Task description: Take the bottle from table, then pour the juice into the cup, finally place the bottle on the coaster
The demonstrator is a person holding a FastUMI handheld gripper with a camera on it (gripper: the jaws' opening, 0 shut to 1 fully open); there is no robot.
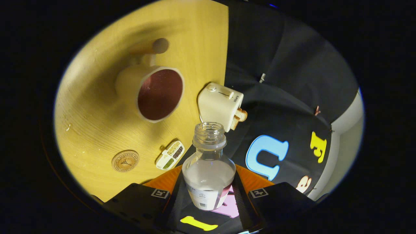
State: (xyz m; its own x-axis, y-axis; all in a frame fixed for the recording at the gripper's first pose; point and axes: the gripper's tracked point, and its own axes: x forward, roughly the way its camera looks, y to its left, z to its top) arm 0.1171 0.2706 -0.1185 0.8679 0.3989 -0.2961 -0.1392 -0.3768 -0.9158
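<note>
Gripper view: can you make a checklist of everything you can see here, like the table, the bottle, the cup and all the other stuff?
Surface: yellow wooden table, tilted in the view.
Bottle: clear bottle, cap off, held between the fingers, its open mouth aimed forward past the table edge.
Cup: cream cup with a dark red inside, on the table, beyond the fingers.
Coaster: round wooden coaster lying bare on the table.
Clutter: toy toaster with toast at the table edge; small seed tray near the coaster.
Gripper: gripper with both fingers pressed on the bottle.
Cables: nothing seen.
Surroundings: black booth cloth.
</note>
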